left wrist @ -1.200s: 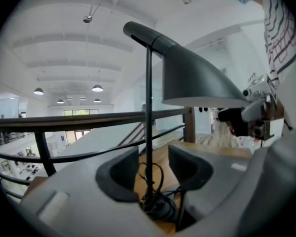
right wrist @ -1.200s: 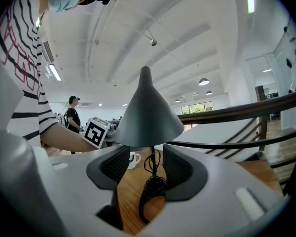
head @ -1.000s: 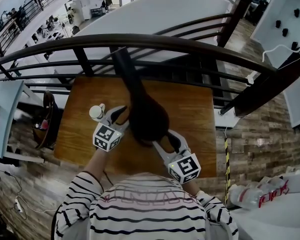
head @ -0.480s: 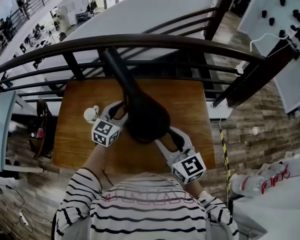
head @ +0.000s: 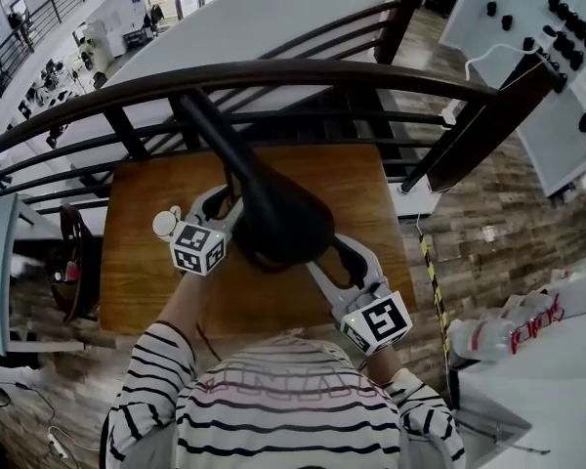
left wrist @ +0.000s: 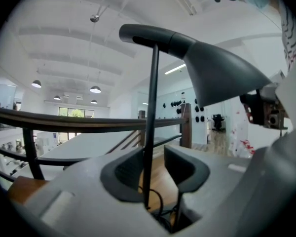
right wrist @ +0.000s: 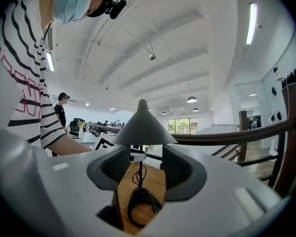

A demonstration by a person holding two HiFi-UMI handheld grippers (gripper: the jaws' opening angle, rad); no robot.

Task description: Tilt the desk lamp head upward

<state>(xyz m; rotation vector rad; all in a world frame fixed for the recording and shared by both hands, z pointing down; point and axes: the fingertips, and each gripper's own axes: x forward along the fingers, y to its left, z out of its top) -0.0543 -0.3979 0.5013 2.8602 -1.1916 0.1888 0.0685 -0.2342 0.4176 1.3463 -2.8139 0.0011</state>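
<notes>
The black desk lamp stands on the wooden table [head: 142, 281]. Its cone head [head: 278, 218] hangs over the table's middle, and its arm [head: 205, 130] runs up and to the left. My left gripper [head: 220, 205] is at the head's left side. Its jaws have just been closing. The thin stem [left wrist: 150, 122] stands between them against the left pad, with a gap to the right pad. My right gripper [head: 340, 257] is at the head's near right edge. The shade [right wrist: 143, 127] sits just over its open jaws, with nothing between the pads.
A small white bottle [head: 166, 223] stands on the table to the left of my left gripper. The lamp's coiled cable [right wrist: 140, 199] lies on the wood under the shade. A dark curved railing [head: 273, 76] runs along the table's far edge.
My right gripper has moved up with the lamp head at its jaws. The left gripper's jaws have narrowed around the stem.
</notes>
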